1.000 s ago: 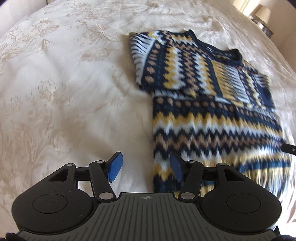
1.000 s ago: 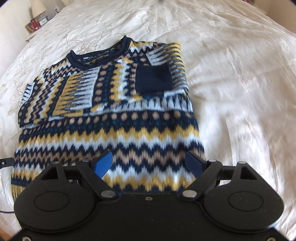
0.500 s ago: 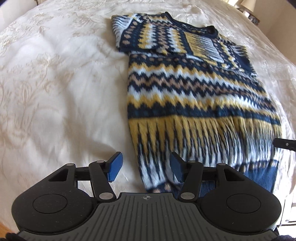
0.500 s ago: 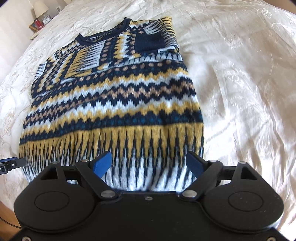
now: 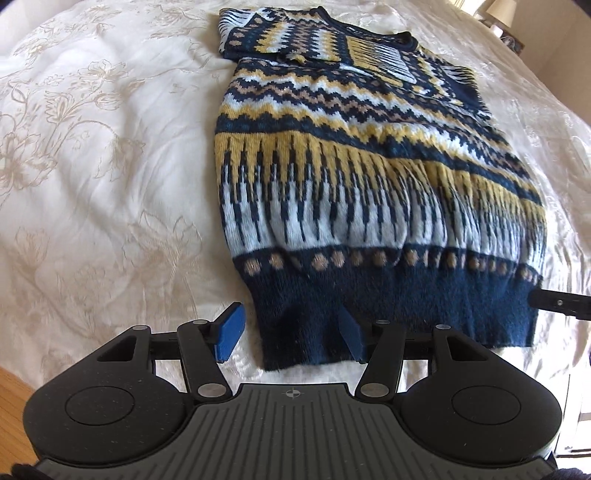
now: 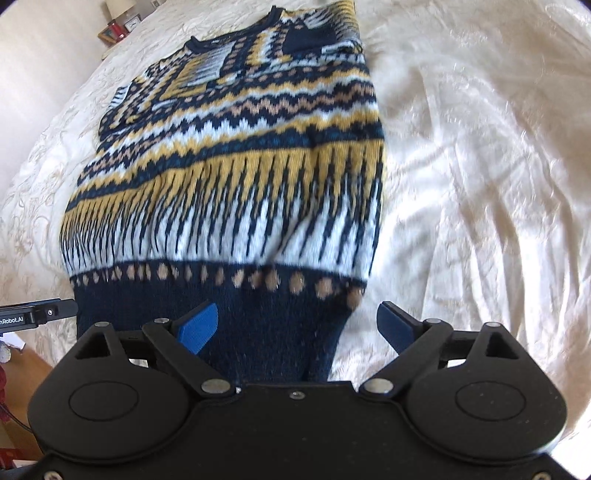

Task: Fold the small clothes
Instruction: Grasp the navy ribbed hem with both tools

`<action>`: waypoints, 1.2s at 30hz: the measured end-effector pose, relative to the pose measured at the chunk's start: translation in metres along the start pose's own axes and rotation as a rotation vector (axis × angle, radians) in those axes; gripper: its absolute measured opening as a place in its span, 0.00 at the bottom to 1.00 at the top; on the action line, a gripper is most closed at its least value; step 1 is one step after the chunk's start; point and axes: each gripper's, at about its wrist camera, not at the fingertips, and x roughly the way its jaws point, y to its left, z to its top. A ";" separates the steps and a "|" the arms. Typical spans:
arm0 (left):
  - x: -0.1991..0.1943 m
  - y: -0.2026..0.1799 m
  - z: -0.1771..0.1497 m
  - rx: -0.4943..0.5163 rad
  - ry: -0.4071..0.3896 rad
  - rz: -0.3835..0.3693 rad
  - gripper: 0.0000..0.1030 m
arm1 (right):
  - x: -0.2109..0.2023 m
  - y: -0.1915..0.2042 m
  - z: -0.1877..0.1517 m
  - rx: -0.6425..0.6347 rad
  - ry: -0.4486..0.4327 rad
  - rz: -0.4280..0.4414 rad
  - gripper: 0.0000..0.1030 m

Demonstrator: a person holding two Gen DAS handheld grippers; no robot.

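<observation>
A navy, yellow and white patterned knit sweater (image 5: 369, 177) lies flat on the bed with both sleeves folded across the chest, its navy hem nearest me; it also shows in the right wrist view (image 6: 236, 177). My left gripper (image 5: 290, 334) is open, its blue pads either side of the hem's left corner. My right gripper (image 6: 299, 325) is open wide, its pads either side of the hem's right corner. The right gripper's finger (image 5: 557, 304) shows at the hem's far right in the left wrist view, and the left gripper's finger (image 6: 40, 314) shows at left in the right wrist view.
The cream embroidered bedspread (image 5: 92, 166) surrounds the sweater. A nightstand with a lamp (image 6: 118, 18) stands beyond the bed's far corner. Wooden floor (image 5: 14, 398) shows past the bed's near edge.
Both grippers have drawn back along the sweater from its middle to its navy hem. Both stay open.
</observation>
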 end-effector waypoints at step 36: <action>0.053 -0.016 0.008 0.071 0.039 -0.026 0.88 | 0.038 -0.009 -0.013 -0.004 0.038 0.127 1.00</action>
